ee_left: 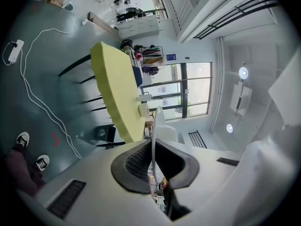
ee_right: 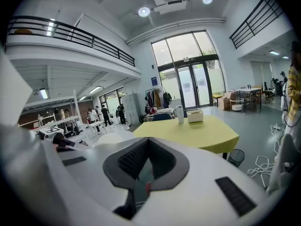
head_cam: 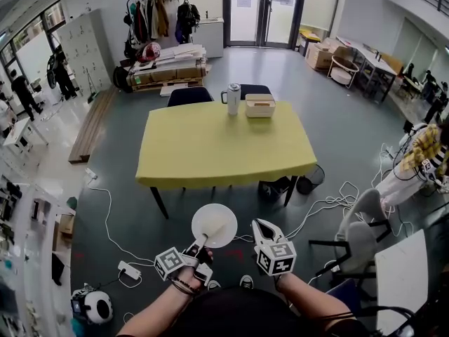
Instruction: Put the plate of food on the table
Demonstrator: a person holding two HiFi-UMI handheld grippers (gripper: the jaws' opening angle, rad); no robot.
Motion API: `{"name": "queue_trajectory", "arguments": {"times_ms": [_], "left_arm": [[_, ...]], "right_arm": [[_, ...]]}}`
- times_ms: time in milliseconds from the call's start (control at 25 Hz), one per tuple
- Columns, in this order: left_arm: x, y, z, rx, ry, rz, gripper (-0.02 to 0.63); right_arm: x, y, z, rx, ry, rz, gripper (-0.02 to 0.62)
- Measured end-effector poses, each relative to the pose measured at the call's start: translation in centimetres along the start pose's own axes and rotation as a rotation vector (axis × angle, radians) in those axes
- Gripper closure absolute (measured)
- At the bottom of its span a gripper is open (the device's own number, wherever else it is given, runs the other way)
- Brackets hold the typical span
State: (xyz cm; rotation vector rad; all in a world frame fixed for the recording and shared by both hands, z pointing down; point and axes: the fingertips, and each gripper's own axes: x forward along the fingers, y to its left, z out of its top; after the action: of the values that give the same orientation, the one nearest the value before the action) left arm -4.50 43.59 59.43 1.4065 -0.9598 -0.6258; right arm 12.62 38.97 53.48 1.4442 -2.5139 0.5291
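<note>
**Ana:** Fingers (ee_left: 134, 166) on the left gripper (head_cam: 203, 242) are clamped hard on the near rim of the white plate (head_cam: 214, 225). The right gripper (head_cam: 261, 225) sits just beside it, jaws together on nothing.

**Ben:** Why a one-sided hold, do you reckon?

**Ana:** My read is that a rim pinch carries it out front, face up and roughly level. That leaves the right free to steady the far side if it dips.

**Ben:** Big picture, then. Where's the yellow table (head_cam: 224, 142)?

**Ana:** Dead ahead and well apart from the plate, which hangs over the floor short of the near edge. The whole near half of the top is bare, so there's plenty of landing room. I'd say the set-down is not yet close.

**Ben:** And the plate itself?

**Ana:** It's round, plain white and thin. The left gripper view catches the plate (ee_left: 154, 135) edge-on, just a sliver squeezed between the pads. From the head view its face looks pale with a faint streak, and I can't make out any food on it.

**Ben:** Anything in the way up there?

**Ana:** Only at the far edge. There's a pale box (head_cam: 260, 105), and just beside it a white lidded mug (head_cam: 233, 99). Both sit clear of the likely landing spot.
</note>
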Motion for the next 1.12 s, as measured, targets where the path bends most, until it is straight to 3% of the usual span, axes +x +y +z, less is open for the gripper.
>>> {"name": "queue_trajectory", "arguments": {"times_ms": [720,1120], "left_arm": [[-2.9,1.2,3.3,0.0,0.023,-0.003,0.583],[-1.4,2.0,4.4,-0.025,0.045,-0.005,0.583]], "right_arm": [[1.1,4.2,-0.6,0.007,-0.005,-0.048,0.584],[2.9,4.4,-0.5,-0.021,0.005,-0.061,0.584]]}}
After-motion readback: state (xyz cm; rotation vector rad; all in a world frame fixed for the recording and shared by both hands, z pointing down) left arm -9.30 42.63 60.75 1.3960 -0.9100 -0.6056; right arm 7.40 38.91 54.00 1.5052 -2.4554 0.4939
